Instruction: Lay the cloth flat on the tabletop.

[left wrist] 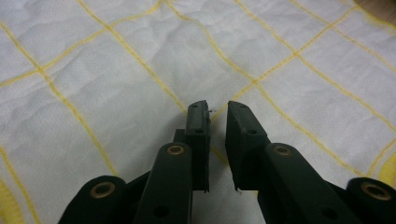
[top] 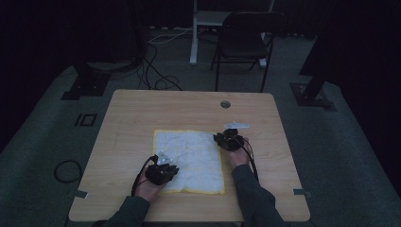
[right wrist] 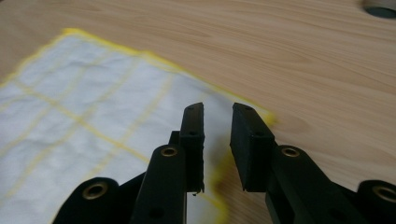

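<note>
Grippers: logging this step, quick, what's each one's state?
Left gripper: open, over the cloth, holding nothing.
Right gripper: open, at the cloth's corner, holding nothing.

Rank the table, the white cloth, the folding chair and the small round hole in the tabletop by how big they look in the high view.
1. table
2. white cloth
3. folding chair, farther away, so it looks smaller than it would up close
4. round hole

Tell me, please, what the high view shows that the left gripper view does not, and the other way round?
High view: the wooden table, a folding chair, floor cables, both forearms, and the right gripper at the cloth's far right corner. Left gripper view: the cloth's yellow grid lines and the gap between the left gripper's jaws. Both: the white, yellow-edged cloth.
</note>
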Tool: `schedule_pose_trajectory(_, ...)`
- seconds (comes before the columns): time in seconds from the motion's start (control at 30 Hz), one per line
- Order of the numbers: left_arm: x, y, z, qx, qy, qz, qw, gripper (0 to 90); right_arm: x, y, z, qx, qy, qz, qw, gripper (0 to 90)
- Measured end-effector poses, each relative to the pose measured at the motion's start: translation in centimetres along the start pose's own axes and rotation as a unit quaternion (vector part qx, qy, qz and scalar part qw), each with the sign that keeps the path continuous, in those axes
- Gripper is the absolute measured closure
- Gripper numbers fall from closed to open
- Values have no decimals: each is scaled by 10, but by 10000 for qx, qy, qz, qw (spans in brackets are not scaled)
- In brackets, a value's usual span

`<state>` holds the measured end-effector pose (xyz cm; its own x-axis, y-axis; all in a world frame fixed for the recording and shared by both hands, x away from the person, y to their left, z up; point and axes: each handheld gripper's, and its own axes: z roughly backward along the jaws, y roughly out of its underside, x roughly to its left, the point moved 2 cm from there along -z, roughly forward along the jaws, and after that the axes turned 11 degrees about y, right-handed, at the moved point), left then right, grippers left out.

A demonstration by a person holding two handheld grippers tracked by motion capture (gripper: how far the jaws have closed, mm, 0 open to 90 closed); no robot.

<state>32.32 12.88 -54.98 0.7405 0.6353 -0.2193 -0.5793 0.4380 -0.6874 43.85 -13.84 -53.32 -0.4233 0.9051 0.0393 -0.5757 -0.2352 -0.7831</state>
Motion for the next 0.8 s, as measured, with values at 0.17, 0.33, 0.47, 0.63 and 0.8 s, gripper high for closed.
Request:
schedule_pose_trajectory(0.17,0,0,0,-24,21,-14,10000,788,15,7,-13,301,-74,506,9982,737)
schedule_pose_trajectory(0.33,1,0,-1,-32,56,-39,10000,781,6,11,-19,445,216,440,9978,680)
schedule_pose_trajectory(0.47,1,-2,-3,-70,64,-74,9999,762,-2,12,-16,525,443,489,9964,682)
schedule_pose_trajectory(0.63,-1,-5,-8,-86,95,-125,9998,743,-8,18,-8,482,585,615,9952,673)
schedule_pose_trajectory(0.8,-4,-7,-9,-110,195,-223,9995,722,-19,20,-3,548,745,610,9938,622)
